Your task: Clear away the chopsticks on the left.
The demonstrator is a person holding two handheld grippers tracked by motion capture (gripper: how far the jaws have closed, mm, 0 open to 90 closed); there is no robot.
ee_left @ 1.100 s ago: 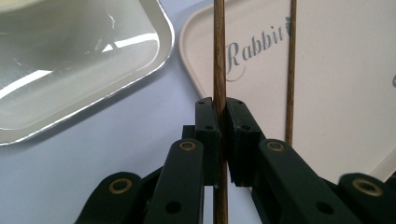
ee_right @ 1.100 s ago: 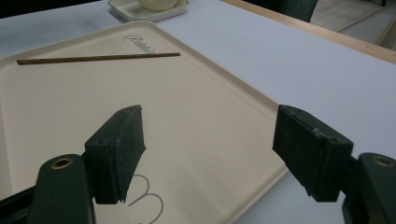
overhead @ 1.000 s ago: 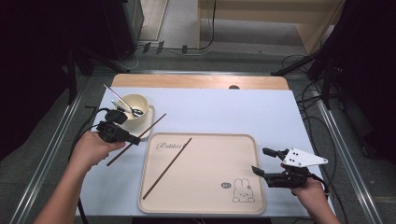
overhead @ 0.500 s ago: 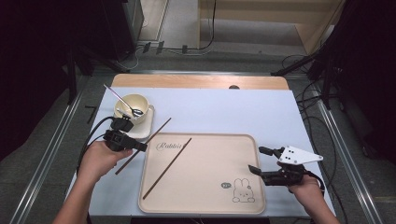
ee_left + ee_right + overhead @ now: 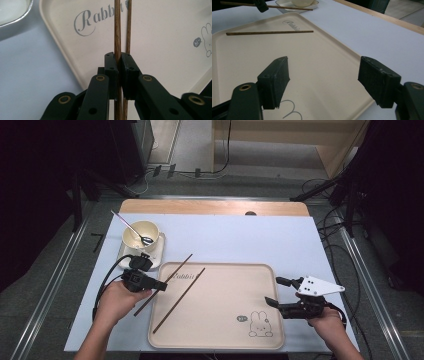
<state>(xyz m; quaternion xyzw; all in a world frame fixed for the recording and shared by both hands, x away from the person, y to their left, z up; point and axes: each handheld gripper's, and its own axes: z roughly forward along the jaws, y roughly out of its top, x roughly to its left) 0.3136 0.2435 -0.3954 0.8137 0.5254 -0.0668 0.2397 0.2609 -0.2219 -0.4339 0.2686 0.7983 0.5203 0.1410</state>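
Left gripper (image 5: 161, 284): jaws pressed together on a thin dark-brown wooden chopstick (image 5: 163, 284), which passes between the pads. In the left gripper view (image 5: 119, 61) the held stick runs straight ahead from the fingertips, over the rim and the "Rabbit" lettering of the cream-coloured rectangular plastic tray (image 5: 225, 275). In the high view the stick lies slantwise across the tray's left edge, part over the tray, part over the pale blue table cover (image 5: 235, 235).

A second dark-brown wooden chopstick (image 5: 179, 300) lies flat in the tray, just beside the held one on the far side of the left fingertips and roughly parallel to it (image 5: 128, 27).

Right gripper (image 5: 272, 291): jaws spread wide, nothing between them, poised over the tray's right part near the printed rabbit figure (image 5: 260, 324). Its pads (image 5: 275, 80) stand well apart from both chopsticks.

Behind the left gripper: a cream round bowl (image 5: 141, 234) with a metal spoon (image 5: 131, 226), set on a white dish (image 5: 155, 251).
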